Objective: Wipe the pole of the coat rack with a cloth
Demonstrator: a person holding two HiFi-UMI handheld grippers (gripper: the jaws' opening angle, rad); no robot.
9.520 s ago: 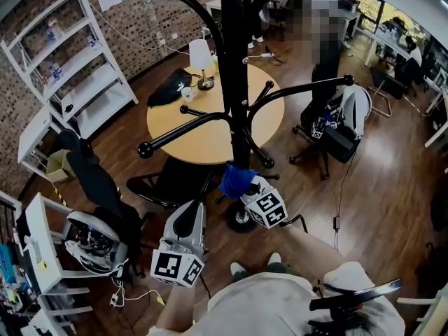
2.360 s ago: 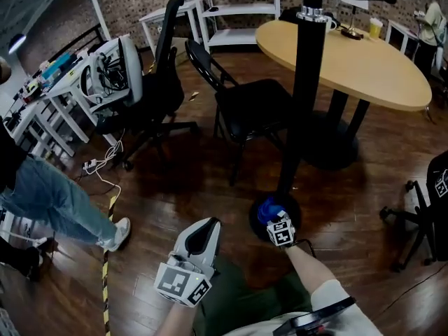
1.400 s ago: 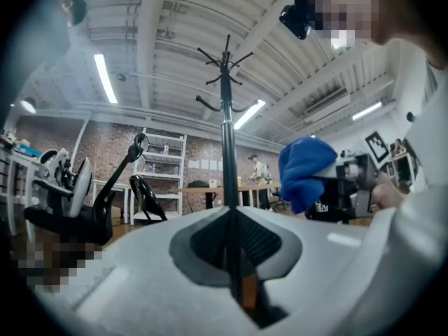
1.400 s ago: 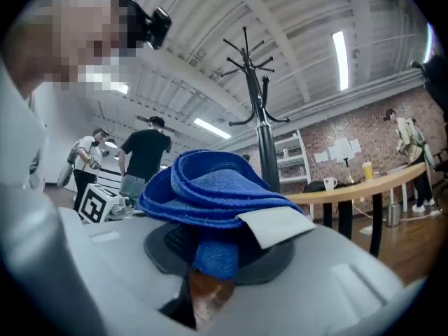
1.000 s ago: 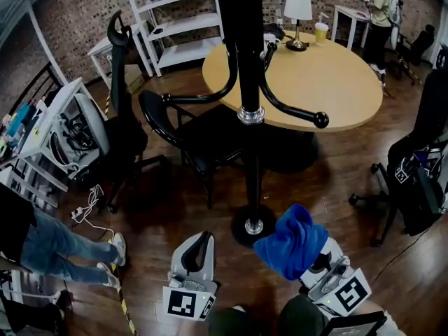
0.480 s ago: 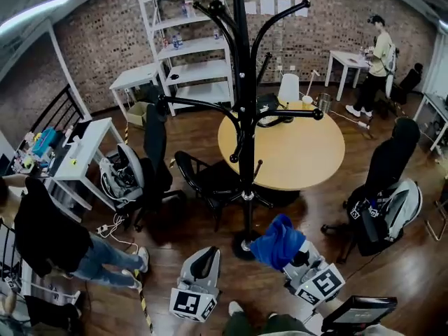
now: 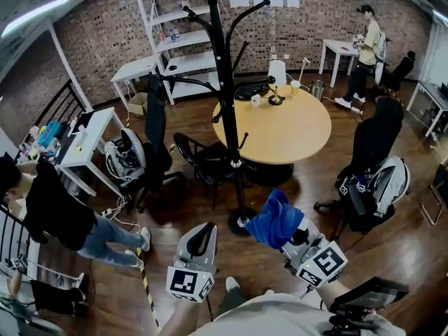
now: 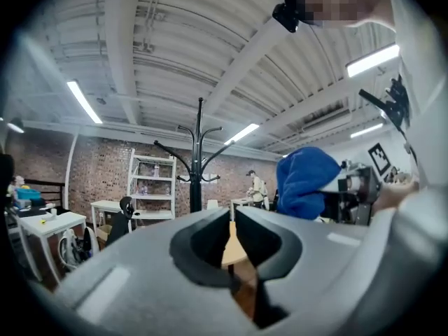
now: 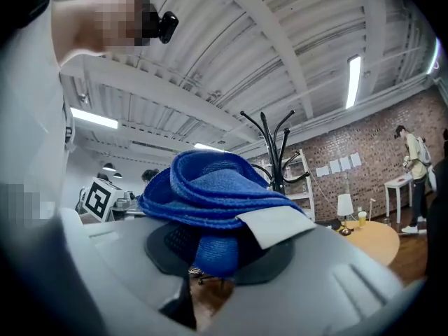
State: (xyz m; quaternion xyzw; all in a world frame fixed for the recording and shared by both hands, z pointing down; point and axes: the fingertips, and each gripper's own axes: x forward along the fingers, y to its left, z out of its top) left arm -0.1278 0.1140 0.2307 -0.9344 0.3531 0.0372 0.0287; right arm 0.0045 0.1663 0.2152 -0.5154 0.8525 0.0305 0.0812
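A black coat rack (image 7: 225,103) stands on the wooden floor, its round base (image 7: 240,222) close to a round table (image 7: 294,135) that carries a lamp (image 7: 278,75). The right gripper (image 7: 283,233) holds a bunched blue cloth (image 7: 271,220), seen just right of the base and clear of the pole. The left gripper (image 7: 203,231) sits lower left, tips together, nothing in it. A black chair (image 7: 203,161) stands left of the pole. A person (image 7: 56,212) bends at the left edge.
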